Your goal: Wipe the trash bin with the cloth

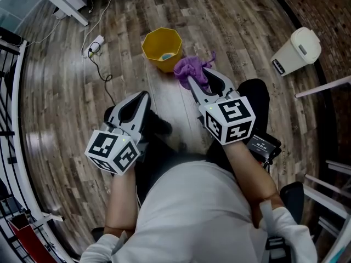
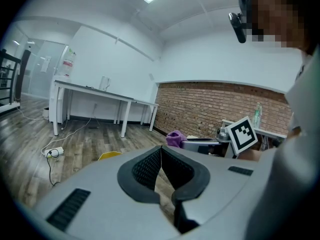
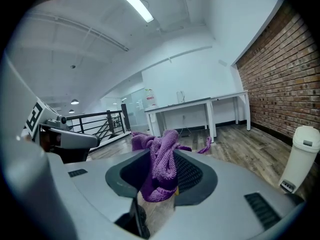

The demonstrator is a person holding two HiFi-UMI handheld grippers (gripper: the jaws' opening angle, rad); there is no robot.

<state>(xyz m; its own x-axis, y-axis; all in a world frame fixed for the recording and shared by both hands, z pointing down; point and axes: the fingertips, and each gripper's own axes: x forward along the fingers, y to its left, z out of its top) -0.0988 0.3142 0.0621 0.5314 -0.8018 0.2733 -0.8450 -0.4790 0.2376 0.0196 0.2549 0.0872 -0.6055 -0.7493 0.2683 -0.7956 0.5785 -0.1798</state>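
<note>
Here the single purple cloth [image 1: 191, 68] hangs bunched in the right gripper [image 1: 198, 79], whose jaws are clamped on it, near the yellow trash bin [image 1: 156, 63]. Bare wood floor [image 1: 236, 21] lies open around that bin. A second, white bin [image 1: 299, 49] stands well apart by the brick wall [image 1: 329, 10]. The left gripper [image 1: 141, 98] is empty, its pads together.

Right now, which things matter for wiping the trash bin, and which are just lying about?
Job:
- purple cloth, clamped in right tool
- white lidded bin
- maybe the yellow bin too

Lying about:
- power strip
- white table
</note>
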